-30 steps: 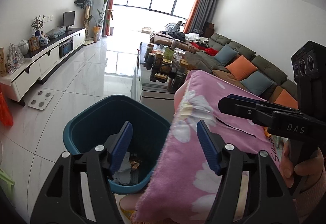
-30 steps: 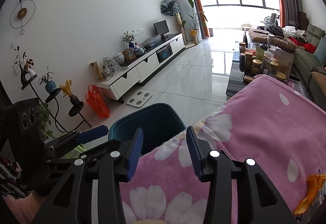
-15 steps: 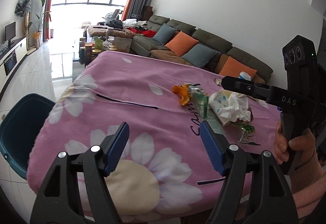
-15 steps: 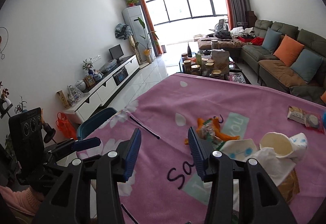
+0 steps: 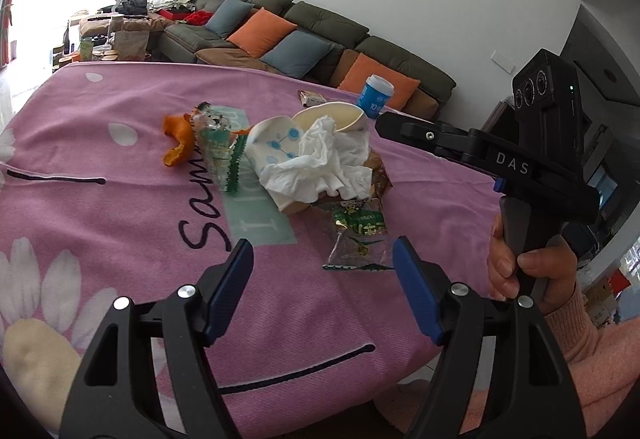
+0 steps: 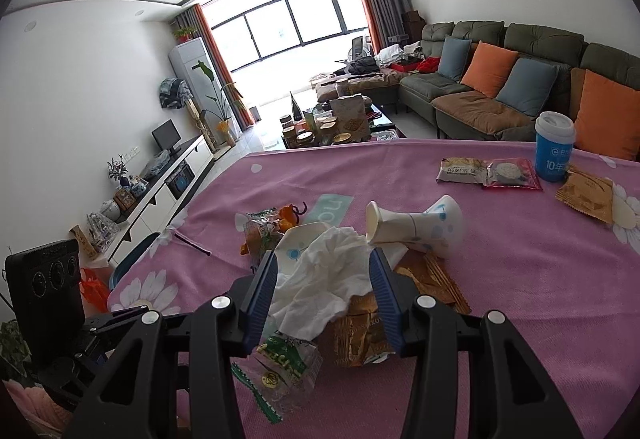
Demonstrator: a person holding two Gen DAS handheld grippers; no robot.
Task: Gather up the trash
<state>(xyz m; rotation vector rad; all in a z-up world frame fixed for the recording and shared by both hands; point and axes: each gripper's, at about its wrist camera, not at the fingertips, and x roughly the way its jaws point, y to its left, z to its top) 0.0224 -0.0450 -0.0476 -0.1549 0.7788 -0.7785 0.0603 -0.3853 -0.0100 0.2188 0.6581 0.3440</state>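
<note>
A heap of trash lies mid-table on the pink flowered cloth [image 5: 120,207]: a crumpled white tissue [image 5: 320,163], dotted paper cups [image 6: 416,229], orange peel [image 5: 176,143], clear green-printed wrappers [image 5: 358,239] and brown wrappers [image 6: 360,331]. My left gripper [image 5: 324,281] is open above the cloth, just short of the nearest clear wrapper. My right gripper [image 6: 323,293] is open and hovers over the heap; the tissue [image 6: 328,271] shows between its blue pads [image 6: 262,295] with no pressing visible. A hand [image 5: 528,271] holds the right gripper [image 5: 460,143] at the heap's right.
A blue lidded cup [image 6: 554,147], snack packets [image 6: 488,171] and a brown sachet [image 6: 586,195] lie at the far right. A teal bin [image 6: 132,259] stands on the floor off the table's left end. A sofa [image 6: 500,79] and a cluttered coffee table [image 6: 332,127] stand beyond.
Both views swung from the teal bin at the table's end to the trash heap. Both grippers moved across the cloth toward the heap, jaws about as wide as before.
</note>
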